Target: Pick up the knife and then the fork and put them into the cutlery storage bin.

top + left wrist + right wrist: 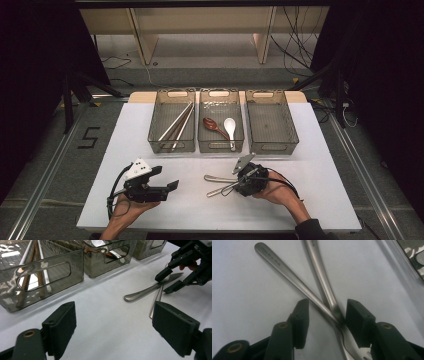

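Note:
Two metal utensils lie crossed on the white table (320, 175): one handle (287, 272) points up-left and the other (319, 270) runs straight up in the right gripper view. My right gripper (327, 320) straddles their crossing. Its right pad (359, 322) is close beside them, and a gap remains at the left pad. In the high view the right gripper (239, 181) sits right of centre, pointing left over the utensils (215, 178). My left gripper (167, 178) rests at the front left, open with nothing between its pads (175, 327), and faces the utensils (140, 293).
Three smoky clear bins stand in a row at the back. The left bin (152, 127) holds chopsticks (176, 122), the middle bin (220, 146) holds a brown spoon (210, 123) and a white spoon (230, 127), and the right bin (272, 146) is empty.

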Available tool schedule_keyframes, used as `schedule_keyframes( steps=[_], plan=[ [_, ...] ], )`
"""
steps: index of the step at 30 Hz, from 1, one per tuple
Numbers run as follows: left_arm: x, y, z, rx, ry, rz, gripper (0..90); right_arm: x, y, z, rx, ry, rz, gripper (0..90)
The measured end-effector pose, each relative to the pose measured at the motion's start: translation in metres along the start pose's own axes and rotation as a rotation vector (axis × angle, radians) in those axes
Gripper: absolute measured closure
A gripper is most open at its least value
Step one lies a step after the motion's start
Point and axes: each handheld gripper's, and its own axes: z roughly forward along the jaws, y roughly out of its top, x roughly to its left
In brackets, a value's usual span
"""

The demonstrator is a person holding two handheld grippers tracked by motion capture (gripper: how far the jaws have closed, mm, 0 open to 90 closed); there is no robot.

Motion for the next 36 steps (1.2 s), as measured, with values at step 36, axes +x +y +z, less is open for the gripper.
schedule_keyframes(
  steps=[36],
  plan=[
    [-0.002, 0.000, 0.000, 0.006, 0.000, 0.011, 19.9, 0.039, 0.007, -0.013, 0.146, 0.109, -0.145, 84.6]
  ],
)
